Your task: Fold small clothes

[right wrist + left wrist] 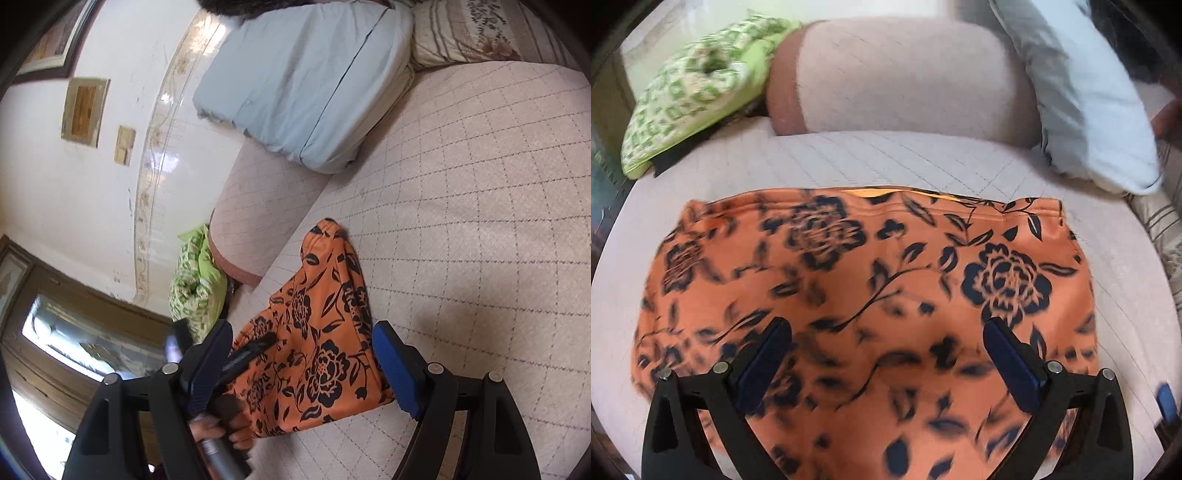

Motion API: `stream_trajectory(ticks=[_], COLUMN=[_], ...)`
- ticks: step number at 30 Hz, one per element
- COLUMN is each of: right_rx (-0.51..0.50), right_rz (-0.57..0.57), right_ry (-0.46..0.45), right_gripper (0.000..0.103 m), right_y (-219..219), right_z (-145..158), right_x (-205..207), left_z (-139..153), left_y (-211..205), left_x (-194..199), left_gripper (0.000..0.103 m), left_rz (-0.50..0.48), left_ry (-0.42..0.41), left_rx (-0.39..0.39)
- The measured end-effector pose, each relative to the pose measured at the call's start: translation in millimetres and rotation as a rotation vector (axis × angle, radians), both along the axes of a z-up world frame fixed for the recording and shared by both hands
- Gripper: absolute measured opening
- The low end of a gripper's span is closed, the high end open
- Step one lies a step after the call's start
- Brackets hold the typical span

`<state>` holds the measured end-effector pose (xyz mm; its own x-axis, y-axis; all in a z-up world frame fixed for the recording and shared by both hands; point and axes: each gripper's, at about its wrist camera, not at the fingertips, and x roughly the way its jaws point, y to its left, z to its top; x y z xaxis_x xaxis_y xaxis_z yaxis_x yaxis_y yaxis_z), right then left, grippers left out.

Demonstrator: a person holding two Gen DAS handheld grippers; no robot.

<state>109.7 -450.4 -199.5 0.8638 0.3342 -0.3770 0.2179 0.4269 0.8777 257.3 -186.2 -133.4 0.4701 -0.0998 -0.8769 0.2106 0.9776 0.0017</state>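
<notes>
Orange floral garment: spread flat on the quilted sofa seat, waistband at far edge. Left gripper: above the cloth, fingers wide apart, gripping nothing. Right gripper: fingers spread, straddling the garment's near corner, pads not pressing. Green patterned cushion far left; pale blue pillow far right.

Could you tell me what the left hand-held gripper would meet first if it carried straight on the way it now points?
Most likely the orange black-flowered cloth spread on the pale quilted couch seat; the left hand-held gripper stands open above it.
</notes>
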Motion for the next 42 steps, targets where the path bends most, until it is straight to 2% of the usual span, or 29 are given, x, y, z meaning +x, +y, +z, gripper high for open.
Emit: stream_trajectory(ticks=[2,5,8,9,12,15,20,24,27,29,32,34,37,39,41,42], right_rx=[-0.032,-0.024,-0.049,-0.052,-0.021,0.012,0.147,0.136,0.194,0.182,0.174,0.164,0.156,0.155,0.156,0.144], right_rz=[0.018,0.053,0.091,0.107,0.141,0.150,0.163,0.162,0.162,0.162,0.177,0.183,0.169,0.152,0.134,0.123], right_ry=[0.015,0.031,0.057,0.069,0.092,0.121,0.165,0.184,0.203,0.205,0.201,0.211,0.195,0.188,0.177,0.172], right_gripper=[0.081,0.081,0.081,0.081,0.081,0.081,0.081,0.081,0.081,0.081,0.081,0.081,0.081,0.081,0.079,0.077], right_y=[7,18,32,38,51,62,80,92,99,102,108,111,110,108,105,104], right_z=[1,-4,-7,-9,-20,-34,-61,-67,-78,-77,-78,-80,-81,-82,-82,-81], right_x=[2,6,14,18,20,17,0,0,6,11,20,29,42,53,58,61], left_z=[10,14,16,7,10,2,-13,-34,-48,-58,-72,-76,-75,-75,-76,-76], left_y=[25,76,137,160,215,252,274,279,282,283,286,287,284,282,279,276], left_x=[-14,-29,-47,-41,-66,-81,-97,-78,-60,-48,-32,-24,-12,-6,-1,1], left_gripper=[0.103,0.103,0.103,0.103,0.103,0.103,0.103,0.103,0.103,0.103,0.103,0.103,0.102,0.097,0.083,0.068], left_rz=[0.016,0.052,0.103,0.113,0.150,0.158,0.180,0.237,0.301,0.345,0.417,0.476,0.482,0.503,0.515,0.511], left_ry=[-0.004,-0.016,-0.045,-0.049,-0.067,-0.039,0.027,0.085,0.123,0.154,0.183,0.161,0.132,0.121,0.109,0.103], left_rx=[-0.020,-0.029,-0.003,0.004,0.016,-0.044,-0.191,-0.307,-0.358,-0.369,-0.430,-0.452,-0.496,-0.525,-0.525,-0.513])
